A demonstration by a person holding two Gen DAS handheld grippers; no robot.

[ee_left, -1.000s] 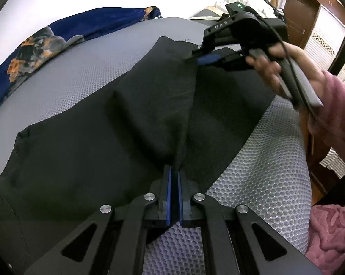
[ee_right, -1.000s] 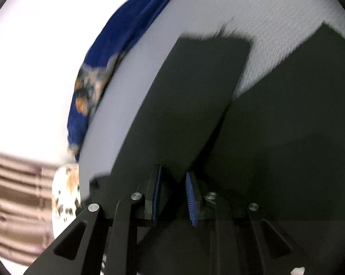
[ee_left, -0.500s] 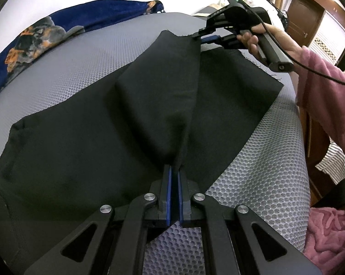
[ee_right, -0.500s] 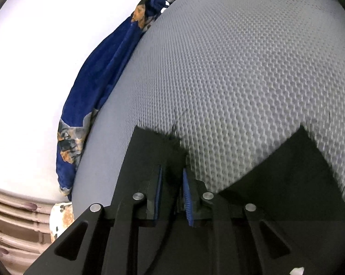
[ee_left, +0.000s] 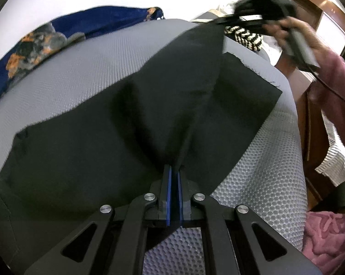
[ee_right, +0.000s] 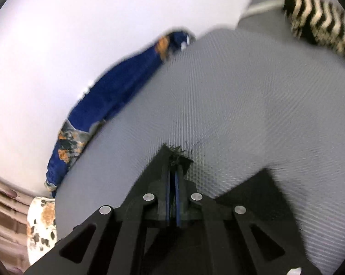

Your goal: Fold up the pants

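Note:
Black pants (ee_left: 117,123) lie spread over a grey mesh cushion (ee_left: 264,194). My left gripper (ee_left: 173,171) is shut on the near edge of one pant leg, which rises as a taut ridge toward the far side. In the left wrist view my right gripper (ee_left: 220,21) is held by a hand at the upper right, lifting the hem of that leg off the cushion. The right wrist view shows the right gripper (ee_right: 172,160) shut on the frayed black hem (ee_right: 179,155), with the other leg's hem (ee_right: 259,188) lying flat to its right.
A blue floral cloth (ee_left: 46,39) lies along the cushion's far edge by a white wall. A black-and-white zigzag fabric (ee_right: 316,20) sits beyond the far end. A pink fleece (ee_left: 328,238) and a maroon sleeve (ee_left: 332,84) are at the right.
The right gripper closed on the leg's hem and rose, pulling the leg up and away from the cushion. The left gripper kept still with its hold.

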